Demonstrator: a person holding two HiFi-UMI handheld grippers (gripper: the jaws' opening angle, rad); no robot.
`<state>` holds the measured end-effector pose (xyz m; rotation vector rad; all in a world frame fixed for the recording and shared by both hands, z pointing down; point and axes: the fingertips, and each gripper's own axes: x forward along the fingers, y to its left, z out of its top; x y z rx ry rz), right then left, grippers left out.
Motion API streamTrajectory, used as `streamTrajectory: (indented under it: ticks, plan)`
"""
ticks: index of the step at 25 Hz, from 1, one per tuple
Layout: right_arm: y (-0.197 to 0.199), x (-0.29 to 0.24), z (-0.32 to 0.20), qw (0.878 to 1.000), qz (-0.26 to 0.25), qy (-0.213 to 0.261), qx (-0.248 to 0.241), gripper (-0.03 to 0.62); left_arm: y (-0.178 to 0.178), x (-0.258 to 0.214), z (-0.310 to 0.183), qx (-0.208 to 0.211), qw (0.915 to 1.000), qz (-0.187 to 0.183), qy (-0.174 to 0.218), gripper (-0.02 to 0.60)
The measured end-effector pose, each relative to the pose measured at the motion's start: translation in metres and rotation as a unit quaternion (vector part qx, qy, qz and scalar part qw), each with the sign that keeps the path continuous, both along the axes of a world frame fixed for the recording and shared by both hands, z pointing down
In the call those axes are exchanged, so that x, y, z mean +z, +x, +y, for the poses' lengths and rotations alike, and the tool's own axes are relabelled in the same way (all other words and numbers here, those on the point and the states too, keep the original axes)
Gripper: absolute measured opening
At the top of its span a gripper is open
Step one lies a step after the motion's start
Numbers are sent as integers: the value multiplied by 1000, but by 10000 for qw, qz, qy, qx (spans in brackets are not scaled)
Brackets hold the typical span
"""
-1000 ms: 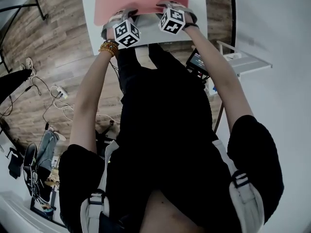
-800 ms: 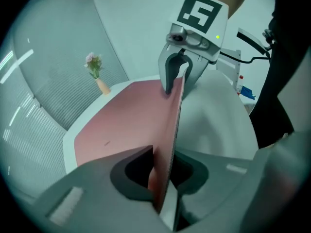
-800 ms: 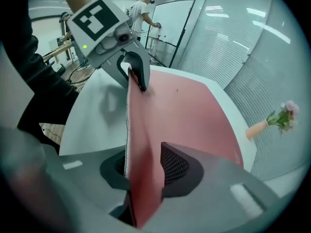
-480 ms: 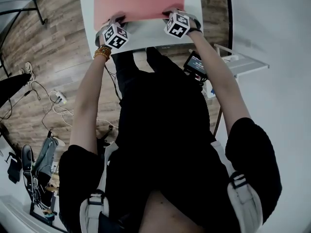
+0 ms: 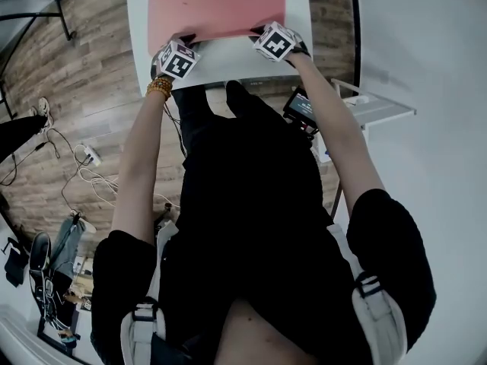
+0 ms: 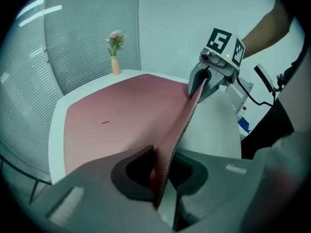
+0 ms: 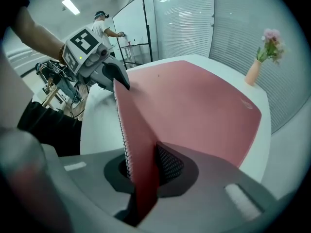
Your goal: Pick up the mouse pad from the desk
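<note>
Jaws, L gripper (image 6: 161, 176): gripping mouse pad (image 5: 217, 2) edge | R gripper (image 7: 142, 171): just closed on same edge

A wood-plank floor (image 5: 91, 74) spreads out on the left, with loose cables (image 5: 87, 162) lying across it. The white desk (image 5: 298, 6) stands at the far side, and a small vase of flowers (image 6: 115, 57) sits on its far corner. Beyond the desk, ribbed blinds (image 6: 82, 38) meet a plain pale wall (image 6: 170, 28). On the right, a light metal shelf (image 5: 384, 105) stands by a white wall (image 5: 434, 52). Strip lights (image 7: 71, 6) glow on the ceiling.
</note>
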<state>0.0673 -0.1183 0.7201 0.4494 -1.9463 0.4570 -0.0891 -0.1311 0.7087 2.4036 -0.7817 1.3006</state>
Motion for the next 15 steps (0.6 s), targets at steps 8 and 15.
streamTrajectory:
  ticks: [8, 15]
  plan:
    - [-2, -8, 2, 10000, -20, 69, 63, 58, -4, -5, 12, -130, 9999, 46, -27, 49]
    - [-3, -5, 8, 9999, -115, 52, 47, 58, -3, -3, 21, -199, 9997, 54, -132, 48]
